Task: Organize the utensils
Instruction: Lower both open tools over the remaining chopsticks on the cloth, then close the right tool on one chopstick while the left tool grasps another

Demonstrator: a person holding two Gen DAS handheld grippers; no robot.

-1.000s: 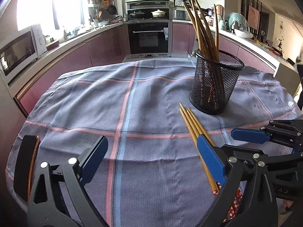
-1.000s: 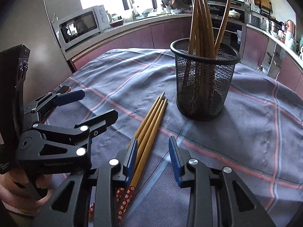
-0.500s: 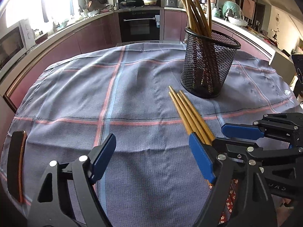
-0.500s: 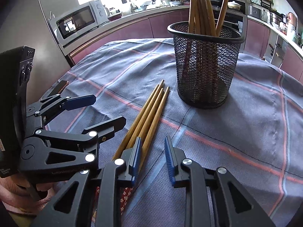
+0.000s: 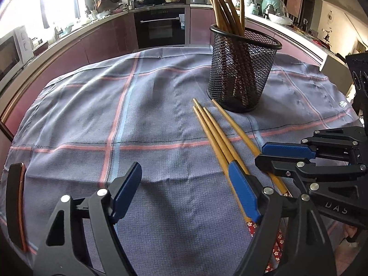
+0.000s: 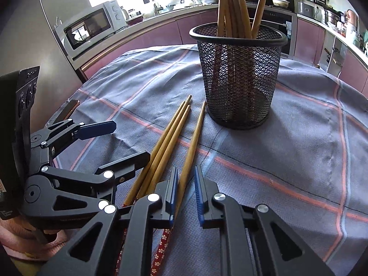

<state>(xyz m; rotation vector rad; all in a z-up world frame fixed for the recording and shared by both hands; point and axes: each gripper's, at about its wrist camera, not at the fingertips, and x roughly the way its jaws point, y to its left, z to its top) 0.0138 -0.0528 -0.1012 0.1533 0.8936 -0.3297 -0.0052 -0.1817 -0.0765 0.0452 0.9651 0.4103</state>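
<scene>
Wooden chopstick [image 6: 192,147] between closing right jaws

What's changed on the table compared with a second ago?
The right gripper has just been closing around one chopstick, now split a little from the other three chopsticks. The left gripper dipped closer, narrowing slightly, still open. The mesh holder and cloth stayed put.

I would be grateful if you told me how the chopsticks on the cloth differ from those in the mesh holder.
The chopsticks on the cloth lie flat and nearly side by side; the chopsticks in the mesh holder stand upright, fanned apart. The lying ones show red flowered ends; the standing ones' lower ends are screened by the mesh holder. Both sets share a tan wooden look.
</scene>
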